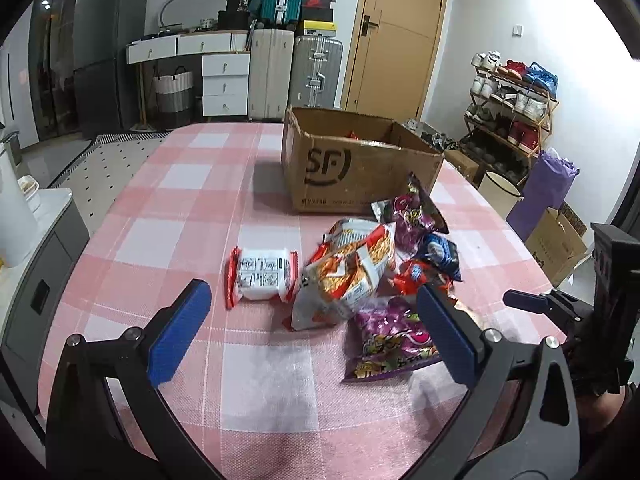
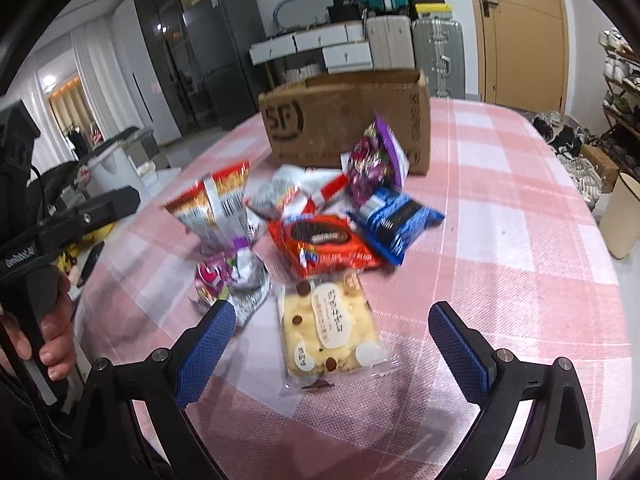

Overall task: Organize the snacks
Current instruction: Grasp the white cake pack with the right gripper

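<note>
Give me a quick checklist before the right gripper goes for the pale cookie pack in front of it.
1. Right gripper open, nothing held: ok.
2. Cookie pack lies flat between the fingers' line, nothing on top: ok.
3. Left gripper open, clear of that pack: ok.
4. Cardboard box open on top: ok.
5. Room left inside the box: cannot tell.
6. Purple bag close beside the left finger, may get nudged: not ok.

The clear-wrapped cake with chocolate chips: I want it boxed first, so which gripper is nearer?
Right. The right gripper is open just in front of the cake; the left gripper is open over the noodle packs, farther off.
</note>
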Demonstrator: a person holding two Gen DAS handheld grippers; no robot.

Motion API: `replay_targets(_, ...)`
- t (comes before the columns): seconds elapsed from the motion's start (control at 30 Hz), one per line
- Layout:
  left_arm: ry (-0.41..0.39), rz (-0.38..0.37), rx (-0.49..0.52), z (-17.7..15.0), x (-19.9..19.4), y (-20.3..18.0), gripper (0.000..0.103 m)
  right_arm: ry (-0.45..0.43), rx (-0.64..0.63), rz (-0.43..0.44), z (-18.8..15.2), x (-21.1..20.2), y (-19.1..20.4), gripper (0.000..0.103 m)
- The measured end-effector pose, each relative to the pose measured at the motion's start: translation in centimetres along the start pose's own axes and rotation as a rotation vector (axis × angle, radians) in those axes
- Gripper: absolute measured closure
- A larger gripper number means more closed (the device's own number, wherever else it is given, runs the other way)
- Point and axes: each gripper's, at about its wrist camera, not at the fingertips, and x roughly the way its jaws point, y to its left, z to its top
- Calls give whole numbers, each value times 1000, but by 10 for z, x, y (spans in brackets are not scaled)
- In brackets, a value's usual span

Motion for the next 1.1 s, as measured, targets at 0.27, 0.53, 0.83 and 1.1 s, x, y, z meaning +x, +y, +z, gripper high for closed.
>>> replay_targets(0.27,18,1,-14,-7,13,8,1,73,-38,-18,-3,25,4,14)
replay_targets(0.53,32,0,-34,-12,18,18,1,116,-71,-40,-5,36,9,26)
replay_targets(0.83,30,-17,-45,-16,17,20,1,119,-180,-113,-8,39,26,45)
replay_targets(1.1,34,-7,-51,-19,16,23,1,90,-95,-68,-9,28,12,45)
